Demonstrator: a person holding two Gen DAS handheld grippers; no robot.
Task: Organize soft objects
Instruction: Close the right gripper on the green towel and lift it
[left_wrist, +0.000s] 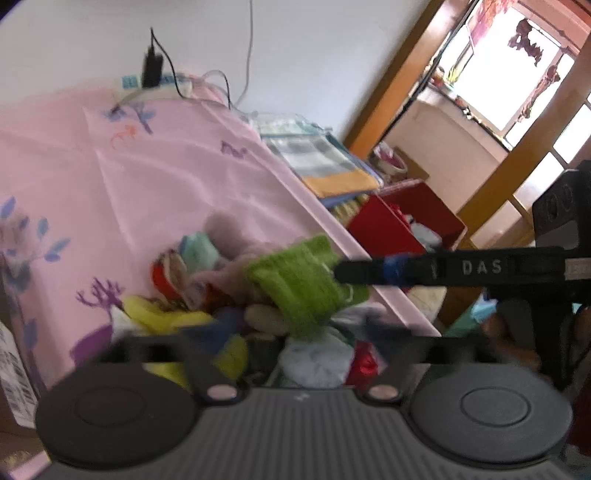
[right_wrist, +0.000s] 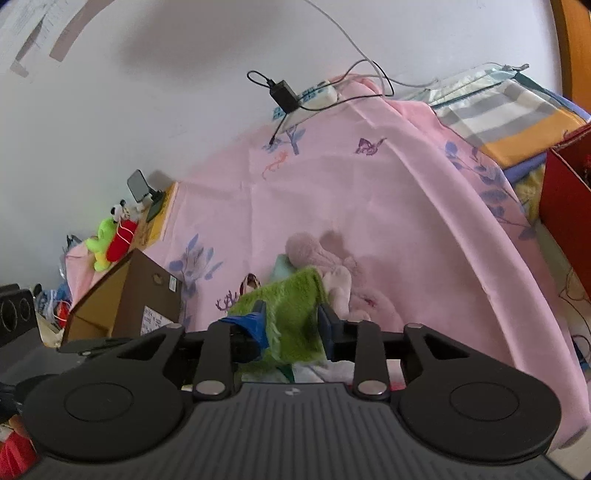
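A cardboard box (right_wrist: 125, 295) stands at the left on the smooth pink printed sheet (right_wrist: 369, 192). At centre lies a heap of soft plush toys (left_wrist: 229, 317). The left claw (left_wrist: 288, 350) gapes wide above it, blurred, gripping nothing. The right claw (right_wrist: 291, 321) clamps a shaggy green cloth (right_wrist: 291, 306) just over the heap.

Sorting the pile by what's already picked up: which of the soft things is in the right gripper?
The fuzzy green cloth, clamped between the right gripper fingers; the pink plush and the rest lie loose on the pink sheet.
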